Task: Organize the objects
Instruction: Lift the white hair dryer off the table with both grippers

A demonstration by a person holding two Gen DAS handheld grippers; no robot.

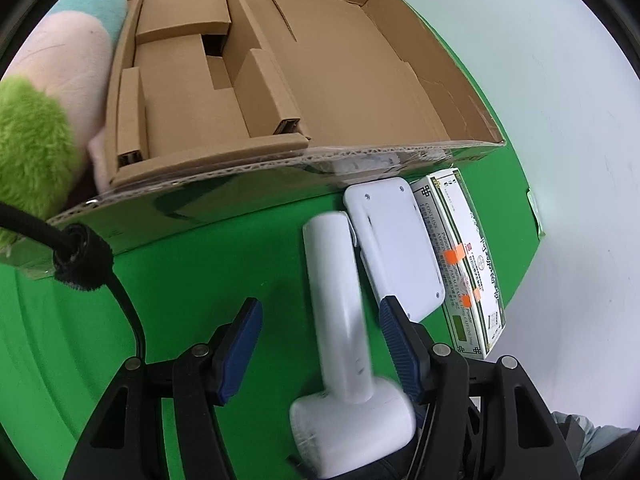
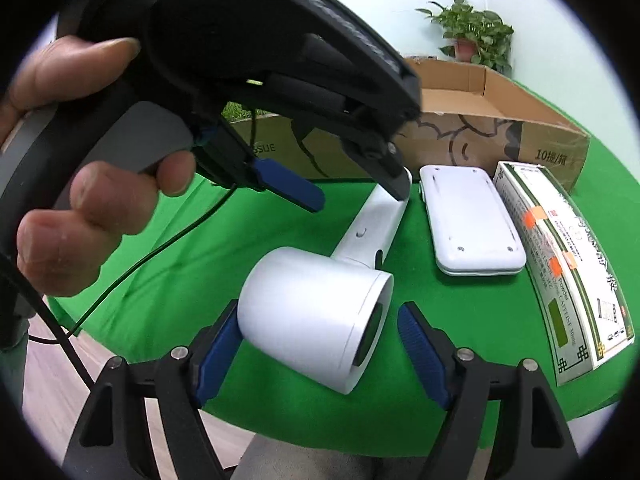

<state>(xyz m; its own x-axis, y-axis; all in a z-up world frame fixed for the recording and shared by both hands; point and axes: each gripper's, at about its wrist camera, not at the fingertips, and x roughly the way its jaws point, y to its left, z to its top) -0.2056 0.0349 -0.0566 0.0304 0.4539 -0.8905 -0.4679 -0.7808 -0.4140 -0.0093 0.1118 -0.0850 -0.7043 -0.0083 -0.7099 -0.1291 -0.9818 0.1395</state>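
Nearby: cardboard box (image 1: 280, 80) | white case (image 2: 472, 220), carton (image 2: 568, 264) (touching) | both claws open, holding nothing.

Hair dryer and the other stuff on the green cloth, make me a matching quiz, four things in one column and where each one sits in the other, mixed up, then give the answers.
Things:
1. white hair dryer
2. flat white device
3. medicine box
4. cardboard box

Places:
A. at the far edge of the green cloth, behind the others
B. rightmost of the row, beside the flat device
C. middle of the row
D. leftmost of the row, barrel lying between the right gripper's open jaws

Pairs: 1-D, 2-C, 3-B, 4-A
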